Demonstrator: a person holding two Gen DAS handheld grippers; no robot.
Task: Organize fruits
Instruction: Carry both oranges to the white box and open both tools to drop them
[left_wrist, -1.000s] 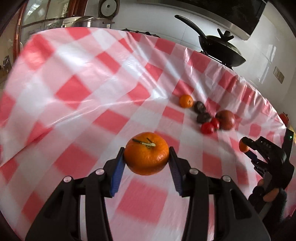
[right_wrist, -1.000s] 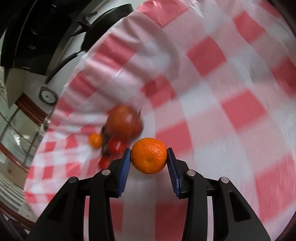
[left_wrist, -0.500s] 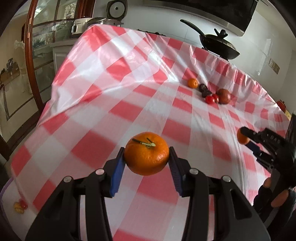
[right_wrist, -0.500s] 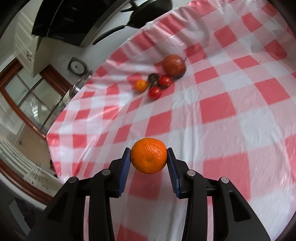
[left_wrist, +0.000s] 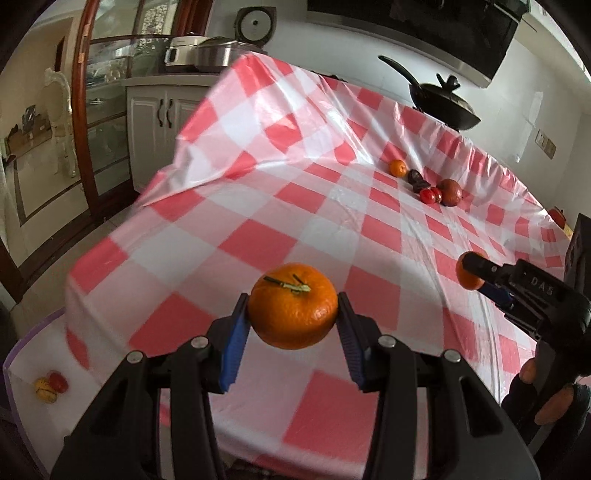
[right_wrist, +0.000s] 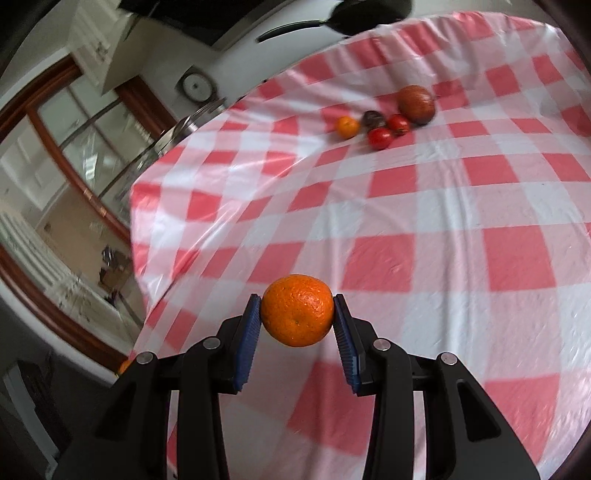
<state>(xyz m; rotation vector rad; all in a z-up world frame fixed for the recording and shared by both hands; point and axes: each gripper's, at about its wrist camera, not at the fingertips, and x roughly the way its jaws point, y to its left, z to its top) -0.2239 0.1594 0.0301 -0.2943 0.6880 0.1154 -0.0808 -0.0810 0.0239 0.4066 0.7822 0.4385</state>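
Observation:
My left gripper (left_wrist: 292, 317) is shut on an orange with a green stem (left_wrist: 292, 305), held above the near edge of the red-and-white checked table (left_wrist: 332, 221). My right gripper (right_wrist: 297, 321) is shut on a second orange (right_wrist: 297, 311); it also shows at the right of the left wrist view (left_wrist: 470, 275). A cluster of fruit lies at the far side: a small orange (left_wrist: 398, 167), dark fruits (left_wrist: 416, 180), red tomatoes (left_wrist: 430, 195) and a brownish-red apple (left_wrist: 450, 192). The cluster shows in the right wrist view too (right_wrist: 388, 122).
A white tray (left_wrist: 29, 354) with a purple rim sits low at the left, below the table edge, holding small red and yellow fruits (left_wrist: 50, 384). A black pan (left_wrist: 443, 103) stands behind the table. Cabinets (left_wrist: 155, 122) and a glass door lie left.
Both grippers have drawn back and up from the fruit cluster toward the table's near edge, each keeping its orange. The white tray has come further into view at the left.

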